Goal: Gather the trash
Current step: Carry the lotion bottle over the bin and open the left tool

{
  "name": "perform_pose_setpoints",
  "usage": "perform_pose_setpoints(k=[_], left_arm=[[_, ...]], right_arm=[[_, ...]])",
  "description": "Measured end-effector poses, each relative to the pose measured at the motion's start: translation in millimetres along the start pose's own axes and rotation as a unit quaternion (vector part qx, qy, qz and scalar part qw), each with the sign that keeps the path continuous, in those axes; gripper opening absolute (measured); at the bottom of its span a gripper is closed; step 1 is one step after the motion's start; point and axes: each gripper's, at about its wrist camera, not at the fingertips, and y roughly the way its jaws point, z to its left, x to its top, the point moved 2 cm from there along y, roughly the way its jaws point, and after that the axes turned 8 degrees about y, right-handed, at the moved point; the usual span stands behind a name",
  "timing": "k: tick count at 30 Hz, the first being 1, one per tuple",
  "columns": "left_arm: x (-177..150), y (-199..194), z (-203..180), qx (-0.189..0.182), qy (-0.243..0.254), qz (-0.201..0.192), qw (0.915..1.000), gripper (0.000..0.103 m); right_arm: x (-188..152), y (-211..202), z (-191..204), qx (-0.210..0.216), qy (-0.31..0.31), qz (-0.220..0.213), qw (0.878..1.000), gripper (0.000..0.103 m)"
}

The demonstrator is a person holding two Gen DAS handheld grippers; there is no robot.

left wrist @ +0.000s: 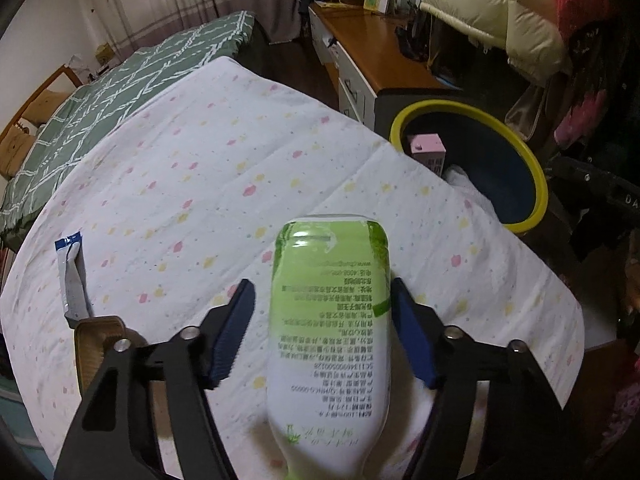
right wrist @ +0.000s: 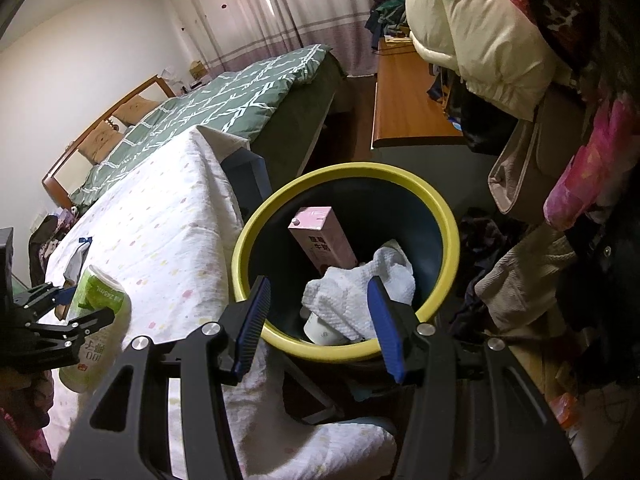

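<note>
A green and white plastic bottle (left wrist: 328,320) lies between the fingers of my left gripper (left wrist: 322,286) over the flowered cloth. The right-hand pad touches the bottle's side. A strip of cloth shows between the left-hand pad and the bottle. In the right wrist view the same bottle (right wrist: 96,308) leans with its cap end on the cloth, my left gripper (right wrist: 90,304) around it. My right gripper (right wrist: 318,282) hangs open over the yellow-rimmed bin (right wrist: 452,216), with nothing between its fingers. In the bin are a pink carton (right wrist: 320,236), a white tissue (right wrist: 360,288) and a white cup (right wrist: 320,330).
A silver sachet with a blue end (left wrist: 74,276) lies on the cloth-covered table (left wrist: 200,160) at the left. The bin (left wrist: 536,176) stands off the table's far right edge. Behind are a green bed (left wrist: 120,92) and a wooden desk (left wrist: 380,52). Clothes hang at the right.
</note>
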Motion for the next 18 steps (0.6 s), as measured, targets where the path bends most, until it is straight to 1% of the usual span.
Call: perform_pose_setpoints(k=[1,2,3,7,10,14,18], left_arm=[[1,2,-1,0.000,0.002,0.001,1.0000,0.059],[2,2,-2,-0.001,0.004,0.003,1.0000,0.053],[3,2,-2,-0.003,0.006,0.004,1.0000,0.052],[8,-3,-7,-0.001,0.020,0.000,0.9998,0.052],[12,-10,-7,-0.002,0.018,-0.009,0.9998,0.052],[22,-26,-6,-0.007,0.008,-0.029,0.9995,0.052],[32,-43,-10,-0.004,0.011,-0.049,0.9987,0.051]], right_arm=[[0,0,-1,0.000,0.001,0.000,1.000,0.049],[1,0,-3,0.001,0.002,-0.001,1.000,0.049],[1,0,-4,0.001,0.003,-0.001,1.000,0.049],[3,-2,-8,0.003,0.008,-0.005,1.000,0.049],[3,-4,-11,0.005,0.010,-0.007,1.000,0.049],[4,-5,-16,0.008,0.015,-0.008,1.000,0.049],[5,-6,-22,0.012,0.019,-0.009,1.000,0.049]])
